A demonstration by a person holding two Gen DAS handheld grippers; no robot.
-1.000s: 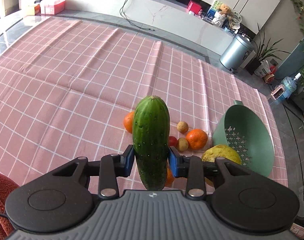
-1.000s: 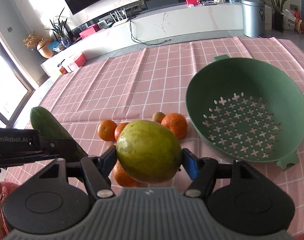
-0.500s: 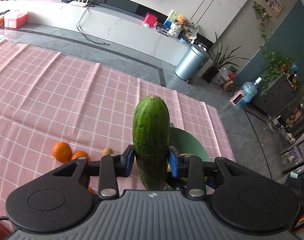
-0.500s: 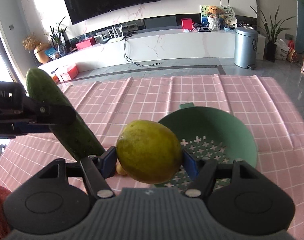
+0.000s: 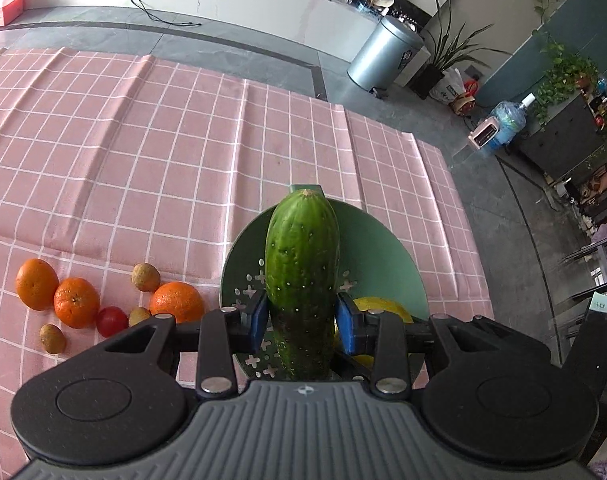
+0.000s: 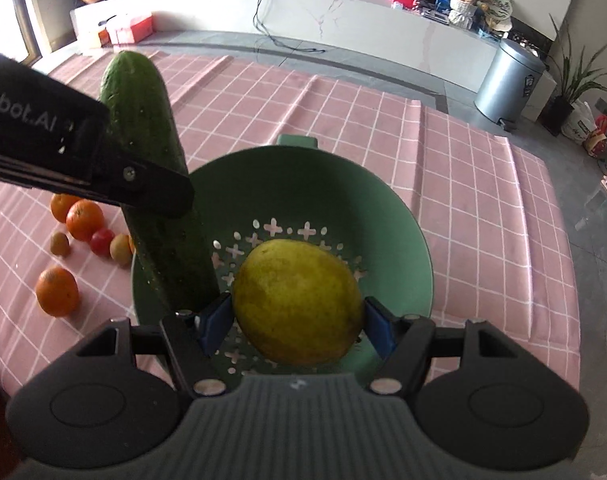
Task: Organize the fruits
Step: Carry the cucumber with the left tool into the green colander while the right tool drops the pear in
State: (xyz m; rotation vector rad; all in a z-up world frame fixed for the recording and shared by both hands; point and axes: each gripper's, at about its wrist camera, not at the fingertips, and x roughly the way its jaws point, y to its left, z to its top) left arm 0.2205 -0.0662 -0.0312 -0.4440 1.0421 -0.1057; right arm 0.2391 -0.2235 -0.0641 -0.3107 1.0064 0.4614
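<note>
While both grippers clamp cucumber [image 5: 302,276] and lemon [image 6: 298,303] over the colander [image 6: 399,216], simultaneous release risks collision.

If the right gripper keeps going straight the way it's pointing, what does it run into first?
Most likely the perforated floor of the green colander: the right gripper, jaws shut on the yellow-green citrus fruit, points down into it, though the gap is unclear.
</note>
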